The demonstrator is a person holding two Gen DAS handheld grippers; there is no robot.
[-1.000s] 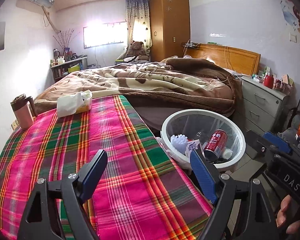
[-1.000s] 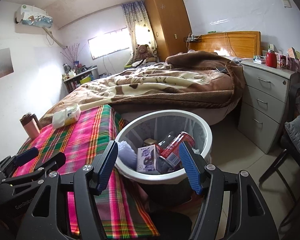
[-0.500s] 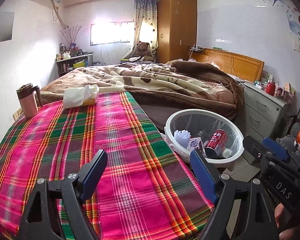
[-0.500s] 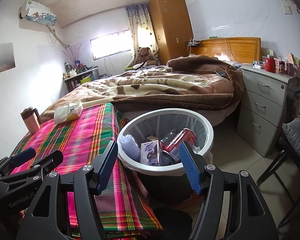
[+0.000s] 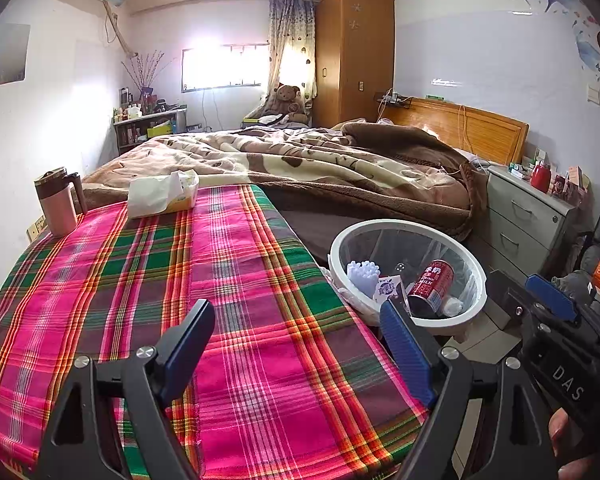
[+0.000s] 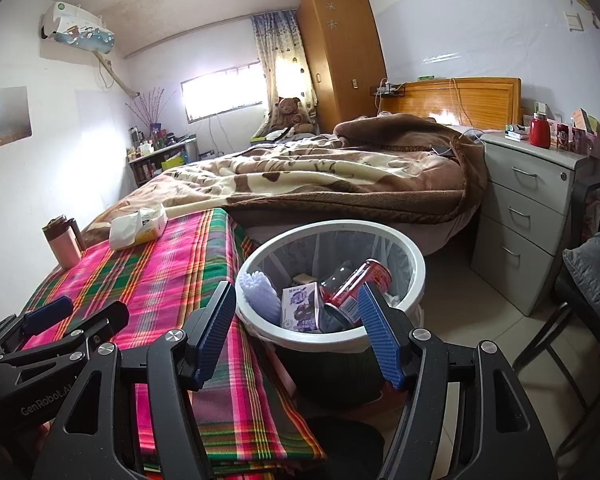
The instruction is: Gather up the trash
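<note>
Both the left gripper (image 5: 296, 316) and right gripper (image 6: 296, 300) are spread and empty, near the trash bin (image 6: 414, 276) holding a red can (image 6: 360, 284)

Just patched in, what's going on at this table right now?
A person holds both grippers with jaws open and empty: the left gripper over the plaid tablecloth, the right gripper near the white bin beside the table. The bin already holds a red can, a small carton and a pale bristly piece. On the cloth only a tissue pack and a pink mug are visible.
</note>
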